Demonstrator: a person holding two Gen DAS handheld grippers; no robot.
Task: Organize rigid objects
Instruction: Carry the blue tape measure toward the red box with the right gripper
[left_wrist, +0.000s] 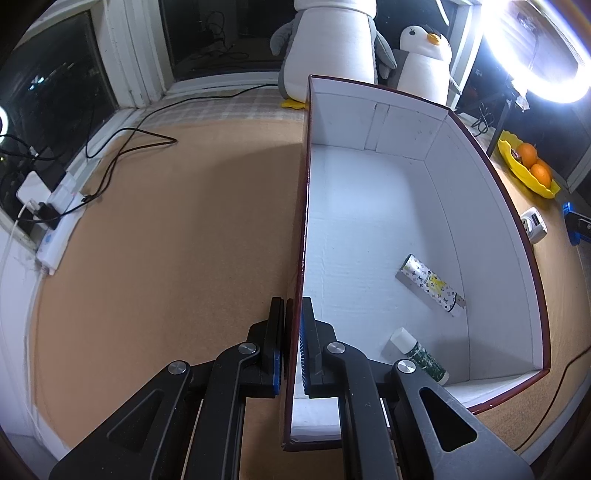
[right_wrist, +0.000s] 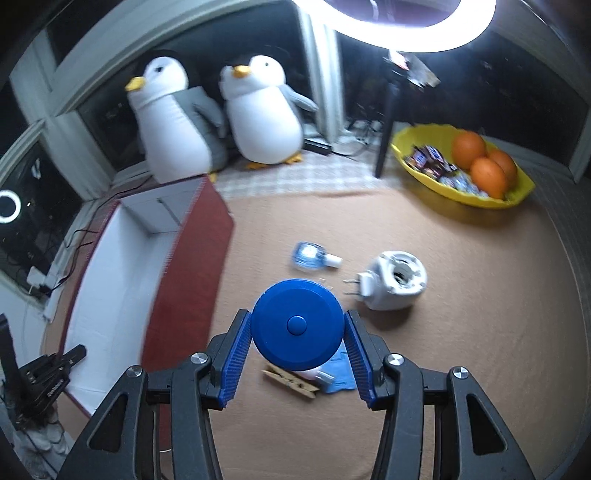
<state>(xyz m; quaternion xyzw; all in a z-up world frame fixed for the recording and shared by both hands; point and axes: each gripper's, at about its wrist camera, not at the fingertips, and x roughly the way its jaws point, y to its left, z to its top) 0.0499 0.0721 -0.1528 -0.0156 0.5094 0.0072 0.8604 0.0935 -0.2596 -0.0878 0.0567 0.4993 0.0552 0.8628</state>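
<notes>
Your left gripper (left_wrist: 293, 347) sits nearest in the left wrist view, fingers (left_wrist: 275, 343) clamped on the near left wall of the box (left_wrist: 306, 206): one finger outside the dark red wall, one inside against the white lining. Box is open-topped, on the tan counter (left_wrist: 177, 229).

Inside the box, near right corner: a patterned tube (left_wrist: 432, 286) lying diagonal, and a small white-capped bottle (left_wrist: 419, 354) nearer you, also lying down. They lie near each other, not touching. Rest of the box floor is bare.

Your right gripper (right_wrist: 297, 332) holds a round blue-lidded container (right_wrist: 297, 325) between the fingers (right_wrist: 236, 354); both pads press on its sides. It's lifted clear of the counter, just right of the box's red outer wall.

Under and just behind the held container on the counter: a wooden clothespin (right_wrist: 291, 382) and a blue cloth-like piece (right_wrist: 341, 369); can't tell exactly what that is. Farther out: a small blue bottle (right_wrist: 314, 256) on its side, and right of it a white plug-in device (right_wrist: 395, 286) with its prongs pointing left.

Far right: yellow bowl (right_wrist: 517, 190) with oranges (right_wrist: 487, 177) and wrapped sweets. Far edge: two plush penguins (right_wrist: 258, 114) by the window, ring light (right_wrist: 399, 33) above. Left of the box: power strip (left_wrist: 59, 218) and cables on the sill.
</notes>
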